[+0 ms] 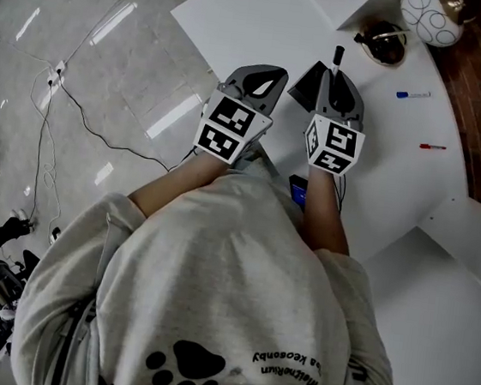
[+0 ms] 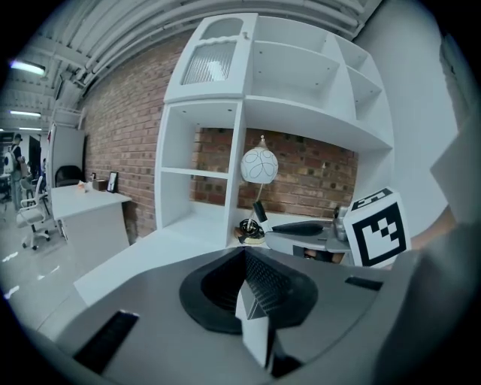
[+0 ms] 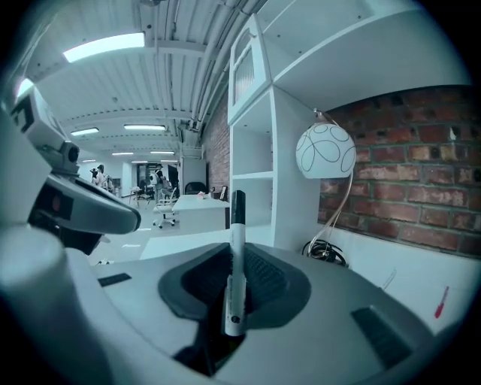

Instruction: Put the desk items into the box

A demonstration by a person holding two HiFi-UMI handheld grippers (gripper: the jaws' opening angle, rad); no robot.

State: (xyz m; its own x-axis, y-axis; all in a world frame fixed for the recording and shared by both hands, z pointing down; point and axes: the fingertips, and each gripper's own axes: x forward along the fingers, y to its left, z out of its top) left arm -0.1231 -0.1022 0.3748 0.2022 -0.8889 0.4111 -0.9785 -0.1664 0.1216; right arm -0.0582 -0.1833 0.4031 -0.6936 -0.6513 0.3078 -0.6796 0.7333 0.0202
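- White marker [image 3: 234,301], black cap outward, stands clamped between the right gripper [image 3: 237,259] jaws.
- Left gripper [image 2: 248,280] jaws are closed on a small white item [image 2: 254,331].
- Blue marker [image 1: 413,95] and red pen [image 1: 433,147] lie on the desk [image 1: 260,17], ahead and right of the right gripper.

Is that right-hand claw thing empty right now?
No, a white marker with a black cap stands clamped between the right gripper's jaws.

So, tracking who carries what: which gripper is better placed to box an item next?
Right. The right gripper is shut on a marker, ready to deliver; the left gripper has its jaws together, no pen.
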